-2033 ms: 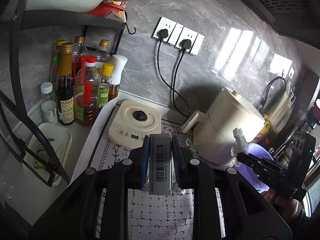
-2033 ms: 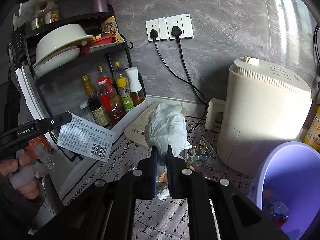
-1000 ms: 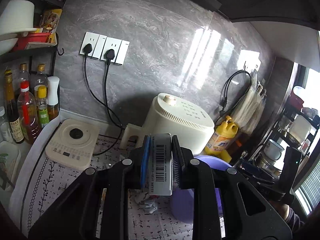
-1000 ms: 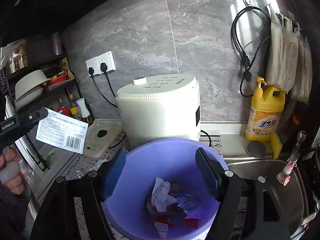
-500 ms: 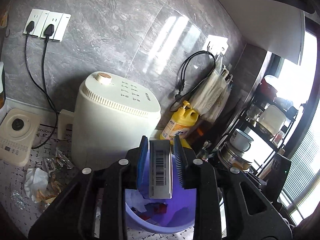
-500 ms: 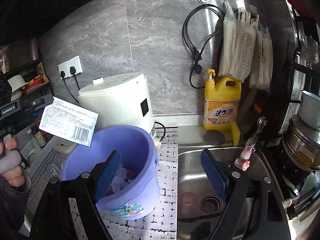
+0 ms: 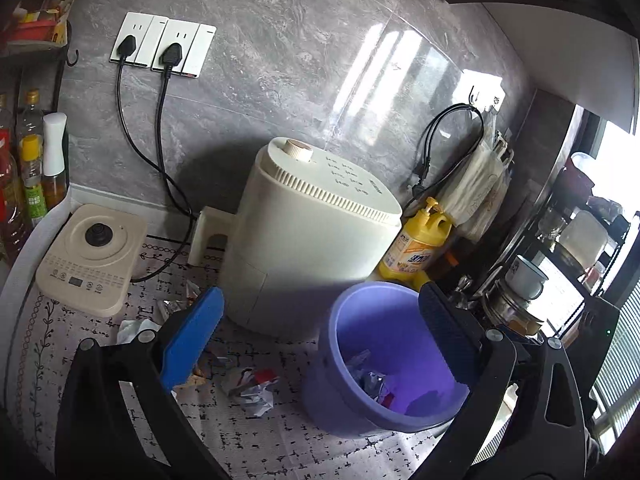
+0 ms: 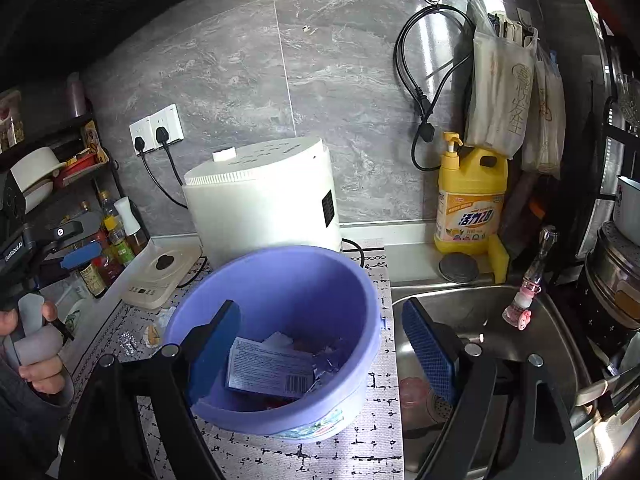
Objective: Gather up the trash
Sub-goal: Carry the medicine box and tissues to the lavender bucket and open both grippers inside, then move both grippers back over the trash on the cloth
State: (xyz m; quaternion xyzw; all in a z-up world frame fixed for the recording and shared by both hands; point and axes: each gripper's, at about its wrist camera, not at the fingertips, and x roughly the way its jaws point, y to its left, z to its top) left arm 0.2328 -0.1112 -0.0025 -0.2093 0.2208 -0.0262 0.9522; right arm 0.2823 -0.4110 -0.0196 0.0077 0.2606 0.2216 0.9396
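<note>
The purple bucket (image 7: 328, 396) stands on the patterned mat beside the cream air fryer (image 7: 308, 248). My left gripper (image 7: 320, 340) hangs just above and in front of it, its jaws opening wide with nothing between them. A flat packet with a barcode (image 8: 272, 372) lies inside the bucket (image 8: 372, 320) on other scraps. My right gripper (image 8: 322, 354) is open over the bucket's right side, empty. Crumpled wrappers (image 7: 252, 388) and a white tissue (image 7: 132, 328) lie on the mat left of the bucket. In the right wrist view, the left gripper (image 8: 76, 244) shows at far left, held by a hand (image 8: 36, 344).
A steel sink (image 8: 480, 320) adjoins the bucket on the right, with a yellow detergent bottle (image 8: 470, 204) behind it. A cream cooker base (image 7: 92, 256) and sauce bottles (image 7: 32, 184) stand at the left. Plugged cords (image 7: 160, 128) run down the grey wall.
The left gripper has opened wide and let go of the barcode packet, which now lies in the bucket. Both views have swung back left and lower over the bucket.
</note>
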